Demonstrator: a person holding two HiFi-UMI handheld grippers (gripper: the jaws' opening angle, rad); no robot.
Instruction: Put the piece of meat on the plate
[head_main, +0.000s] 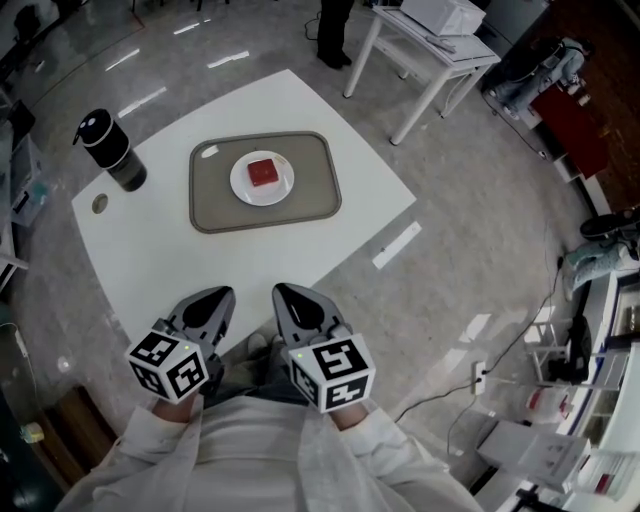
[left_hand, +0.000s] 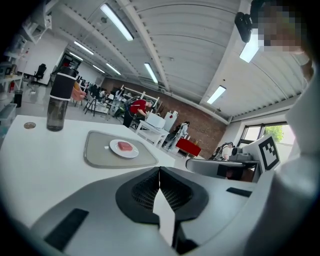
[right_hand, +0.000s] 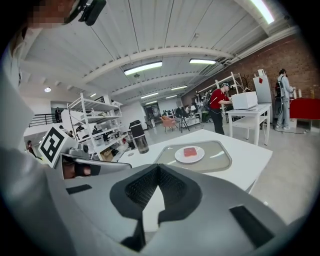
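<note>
**Q:** State the work area.
**A:** A white table (head_main: 150, 250) stands on a glossy grey floor (head_main: 450, 250) in a long workshop with strip lights and a brick far wall. On it, left to right, are a dark bottle (head_main: 110, 150) at the far left corner, a small round disc (head_main: 99, 204) just near of it, and a grey tray (head_main: 215, 205) at the centre.

**Q:** Where is the meat?
**A:** The meat (head_main: 263, 172) lies flat at the middle of the white plate (head_main: 243, 185). The plate sits inside the tray.

**Q:** Gripper status?
**A:** Left gripper (head_main: 218, 297): jaws closed, nothing between them. Right gripper (head_main: 290, 297): pads together, also empty. Both are at the near edge of the table, close to the body. They point toward the tray and are well apart from it.

**Q:** Which step is in hand?
**A:** Judged from the layout, placement is complete and the grippers are at rest. No further move on the meat appears to be called for. As a check, confirm the piece sits wholly inside the plate rim, as it appears to.

**Q:** Anything further right?
**A:** A side table (head_main: 430, 40) stands far right, well apart, with a white box on it and a person near it. Cables lie along the right side of the floor.
</note>
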